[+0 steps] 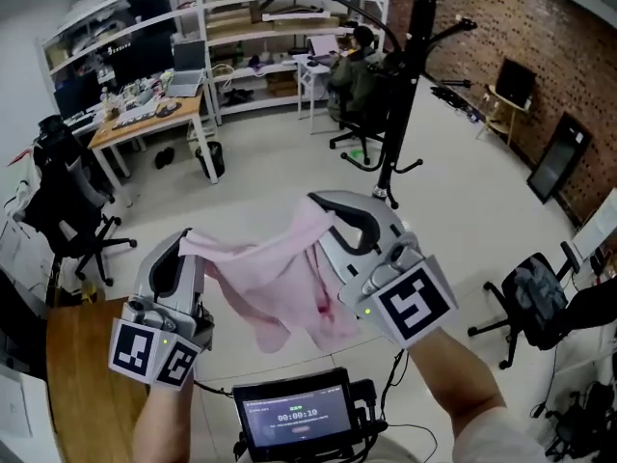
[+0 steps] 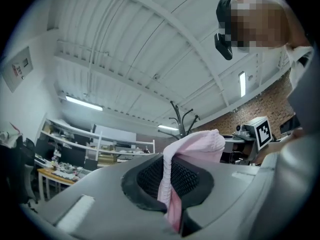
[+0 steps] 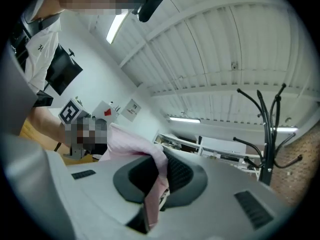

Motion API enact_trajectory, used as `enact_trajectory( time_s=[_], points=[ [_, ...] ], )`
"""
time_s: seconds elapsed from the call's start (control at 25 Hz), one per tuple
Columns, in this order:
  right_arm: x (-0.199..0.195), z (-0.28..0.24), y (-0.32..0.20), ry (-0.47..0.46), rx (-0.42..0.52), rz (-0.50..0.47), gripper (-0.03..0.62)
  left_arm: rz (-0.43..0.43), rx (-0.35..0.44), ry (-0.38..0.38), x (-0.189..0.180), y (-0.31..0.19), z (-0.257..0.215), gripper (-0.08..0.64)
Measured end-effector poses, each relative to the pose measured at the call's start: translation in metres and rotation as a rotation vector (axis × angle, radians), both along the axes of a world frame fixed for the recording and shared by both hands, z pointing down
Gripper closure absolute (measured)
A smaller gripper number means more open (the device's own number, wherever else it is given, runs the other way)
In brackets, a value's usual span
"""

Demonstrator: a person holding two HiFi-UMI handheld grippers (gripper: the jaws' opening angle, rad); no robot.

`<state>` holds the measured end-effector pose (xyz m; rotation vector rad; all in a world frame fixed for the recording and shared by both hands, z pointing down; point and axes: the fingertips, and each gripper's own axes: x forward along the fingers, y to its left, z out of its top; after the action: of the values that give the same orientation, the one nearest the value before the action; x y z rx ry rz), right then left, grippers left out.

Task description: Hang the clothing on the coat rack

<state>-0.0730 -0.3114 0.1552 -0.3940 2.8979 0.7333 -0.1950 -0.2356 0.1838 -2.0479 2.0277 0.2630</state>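
Clothing pink, long axis sideways, ends clamped in left tongs, right tongs

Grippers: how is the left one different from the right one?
The left gripper pinches the pink garment's left end; the right gripper pinches its right end. The right gripper sits higher in the head view and nearer the coat rack than the left gripper. Both have fingers shut on the pink garment.
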Motion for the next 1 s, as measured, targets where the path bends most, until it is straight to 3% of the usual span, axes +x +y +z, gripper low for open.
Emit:
enact_trajectory(
  time_s=[0.32,0.56,0.76,1.0],
  points=[
    [0.050,-0.003,-0.052,-0.001,-0.015,0.245,0.572,0.223,-0.015,-0.019,0.030,-0.070,-0.003,0.541],
    [0.080,-0.015,-0.067,-0.021,0.006,0.393,0.572,0.366,-0.009,-0.079,0.054,-0.103,-0.019,0.541],
    [0.109,-0.027,-0.076,-0.042,0.032,0.473,0.572,0.446,0.009,-0.125,0.081,-0.120,-0.034,0.541],
    [0.135,-0.035,-0.085,-0.036,0.067,0.503,0.572,0.482,0.026,-0.144,0.109,-0.132,-0.042,0.541]
  ],
)
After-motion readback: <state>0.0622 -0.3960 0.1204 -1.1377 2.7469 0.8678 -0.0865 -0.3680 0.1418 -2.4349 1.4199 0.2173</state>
